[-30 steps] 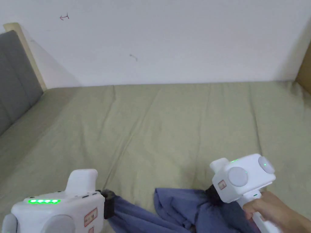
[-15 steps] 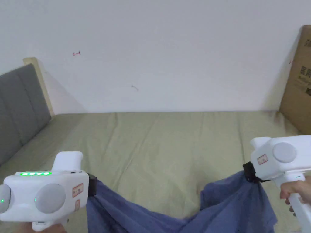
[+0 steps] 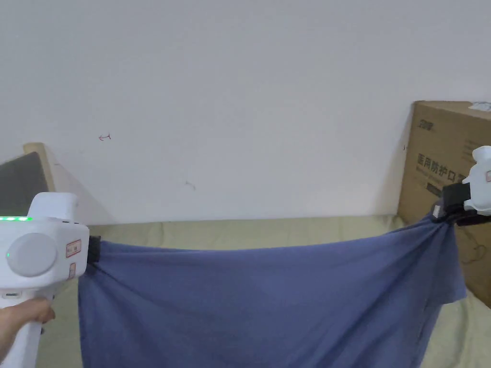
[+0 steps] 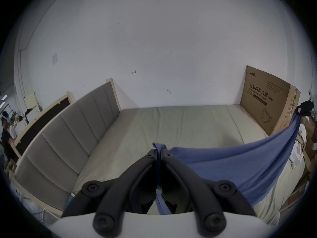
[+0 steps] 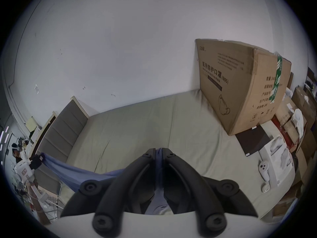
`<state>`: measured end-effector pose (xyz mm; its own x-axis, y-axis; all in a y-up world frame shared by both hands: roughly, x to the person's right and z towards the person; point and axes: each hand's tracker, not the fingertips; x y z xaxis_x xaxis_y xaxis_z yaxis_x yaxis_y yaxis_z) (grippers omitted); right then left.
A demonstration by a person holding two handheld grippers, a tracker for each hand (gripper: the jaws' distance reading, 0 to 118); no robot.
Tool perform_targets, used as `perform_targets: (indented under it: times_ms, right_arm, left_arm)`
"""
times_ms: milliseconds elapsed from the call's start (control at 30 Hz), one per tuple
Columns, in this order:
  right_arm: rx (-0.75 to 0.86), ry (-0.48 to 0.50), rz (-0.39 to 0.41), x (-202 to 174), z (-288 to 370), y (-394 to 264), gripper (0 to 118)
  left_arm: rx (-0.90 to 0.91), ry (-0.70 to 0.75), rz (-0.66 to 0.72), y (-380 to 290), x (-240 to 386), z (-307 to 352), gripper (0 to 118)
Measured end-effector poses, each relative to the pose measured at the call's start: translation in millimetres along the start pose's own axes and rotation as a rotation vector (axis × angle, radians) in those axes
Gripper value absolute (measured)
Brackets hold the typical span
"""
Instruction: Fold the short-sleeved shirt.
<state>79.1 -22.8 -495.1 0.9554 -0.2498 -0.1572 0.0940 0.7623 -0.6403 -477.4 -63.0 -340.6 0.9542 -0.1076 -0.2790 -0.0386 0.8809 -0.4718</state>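
The shirt (image 3: 268, 292) hangs in the air above the bed (image 4: 171, 121), stretched wide between two pinched points, its top edge sagging a little and the body draping in soft folds: light, limp cloth that will likely slide and bunch unless kept taut. The left gripper (image 4: 159, 151) is clenched on one top corner and the right gripper (image 5: 158, 150) on the other. These corner holds look sound for laying it flat, though thin fabric may creep out of the jaws.

Left claw (image 4: 159, 153) pinching blue shirt (image 4: 240, 169) (above bed (image 4: 154, 130)).
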Motion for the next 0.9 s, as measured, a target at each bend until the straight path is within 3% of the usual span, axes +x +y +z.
perform_targets:
  times_ms: [200,467,667,767,900]
  right_arm:
    - [0.035,0.005,-0.037,-24.4,-19.2,43.2,7]
    - [0.131,0.037,-0.075,-66.9,-47.6,151.4,7]
    - [0.242,0.010,-0.051,-90.2,-34.9,224.8,7]
    - [0.274,0.031,-0.077,-95.6,-21.1,252.7,7]
    - [0.283,0.010,-0.062,-106.1,-9.5,281.6,7]
  left_arm:
    - [0.045,0.076,-0.017,48.9,-2.3,-15.9,2]
    - [0.098,0.158,0.043,159.1,-17.7,-73.5,2]
    - [0.197,0.137,0.107,232.0,-24.2,-90.2,2]
    - [0.220,0.161,0.121,262.5,-23.3,-95.9,2]
    - [0.220,0.233,0.009,295.7,-14.4,-105.2,2]
